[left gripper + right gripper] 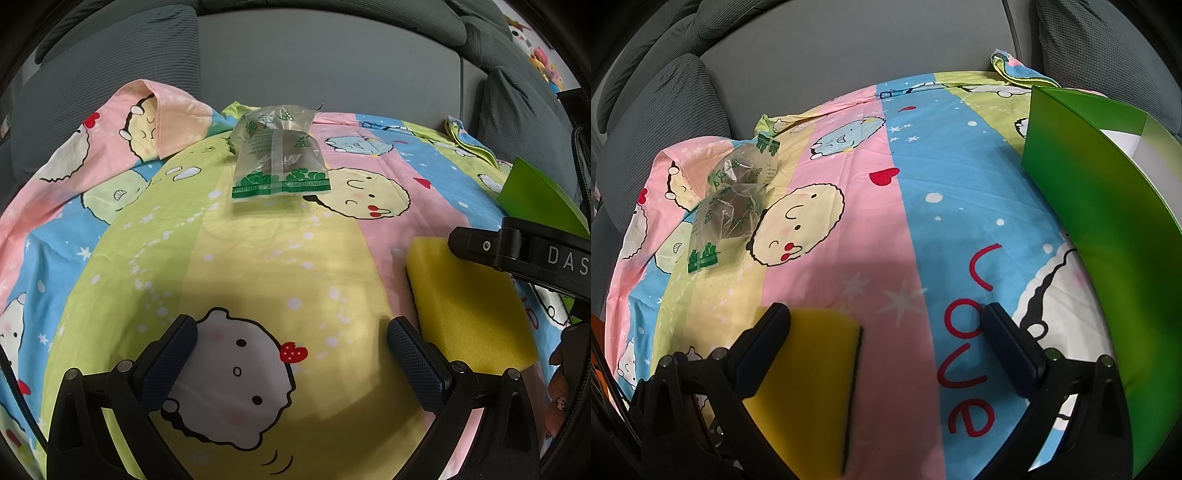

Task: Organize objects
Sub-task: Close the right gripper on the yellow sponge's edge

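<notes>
A yellow sponge with a dark scouring side lies on the cartoon-print cloth, just right of my left gripper, which stands open over bare cloth. In the right wrist view the sponge lies between the fingers of my open right gripper, close to the left finger; I cannot tell whether they touch. A clear plastic bag with green print holding something dark rests farther back; it appears as the bag at the left in the right wrist view. A green box stands at the right.
The cloth covers a low surface in front of a grey sofa with cushions. Stuffed toys sit at the far right. The other gripper's black body reaches in from the right above the sponge. A hand shows at the right edge.
</notes>
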Demonstrator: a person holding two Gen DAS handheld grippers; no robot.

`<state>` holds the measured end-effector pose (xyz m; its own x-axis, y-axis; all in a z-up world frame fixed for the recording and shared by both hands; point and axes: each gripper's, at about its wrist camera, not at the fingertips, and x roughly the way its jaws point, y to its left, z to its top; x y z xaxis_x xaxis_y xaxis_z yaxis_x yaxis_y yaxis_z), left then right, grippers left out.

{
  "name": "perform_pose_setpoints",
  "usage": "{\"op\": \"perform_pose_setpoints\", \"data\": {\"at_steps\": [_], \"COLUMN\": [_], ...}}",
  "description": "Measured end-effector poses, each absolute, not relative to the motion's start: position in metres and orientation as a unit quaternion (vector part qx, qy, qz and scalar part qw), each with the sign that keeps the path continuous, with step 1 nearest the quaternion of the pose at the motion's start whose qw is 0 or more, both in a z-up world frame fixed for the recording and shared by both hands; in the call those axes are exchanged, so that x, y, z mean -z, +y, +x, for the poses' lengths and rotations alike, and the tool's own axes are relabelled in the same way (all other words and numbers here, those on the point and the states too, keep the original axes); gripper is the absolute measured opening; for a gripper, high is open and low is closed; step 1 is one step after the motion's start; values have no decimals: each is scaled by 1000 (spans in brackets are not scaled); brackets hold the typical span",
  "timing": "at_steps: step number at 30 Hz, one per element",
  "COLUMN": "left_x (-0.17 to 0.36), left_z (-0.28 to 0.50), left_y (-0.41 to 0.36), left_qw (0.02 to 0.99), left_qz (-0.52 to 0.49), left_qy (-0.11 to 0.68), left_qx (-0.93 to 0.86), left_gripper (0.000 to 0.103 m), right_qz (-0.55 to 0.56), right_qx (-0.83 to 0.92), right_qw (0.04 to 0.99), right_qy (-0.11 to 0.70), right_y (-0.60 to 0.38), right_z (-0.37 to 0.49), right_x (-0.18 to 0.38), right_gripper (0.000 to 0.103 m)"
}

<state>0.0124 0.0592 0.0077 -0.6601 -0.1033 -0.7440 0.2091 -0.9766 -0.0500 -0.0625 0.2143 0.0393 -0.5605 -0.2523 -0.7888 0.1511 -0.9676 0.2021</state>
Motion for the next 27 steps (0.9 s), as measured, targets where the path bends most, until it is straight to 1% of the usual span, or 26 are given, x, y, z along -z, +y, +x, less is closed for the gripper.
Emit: {"op": "perform_pose_setpoints", "data": {"at_steps": [15, 27], "left_x": [-8, -8], "left_z": [12, 12], "left_y": [59, 59], "left_qw": [86, 86], "left_qz": [403, 403], "left_qy": [66, 66], "left_qx": [909, 909], "left_gripper": [102, 102], "right_qz": [453, 472], "right_qx": [883, 871], "right_qw": [108, 118], "right_qy": [-54, -65], "right_y": [213, 217], "right_z": [-63, -66], "right_x": [-39, -43], "right_gripper": [103, 102]}}
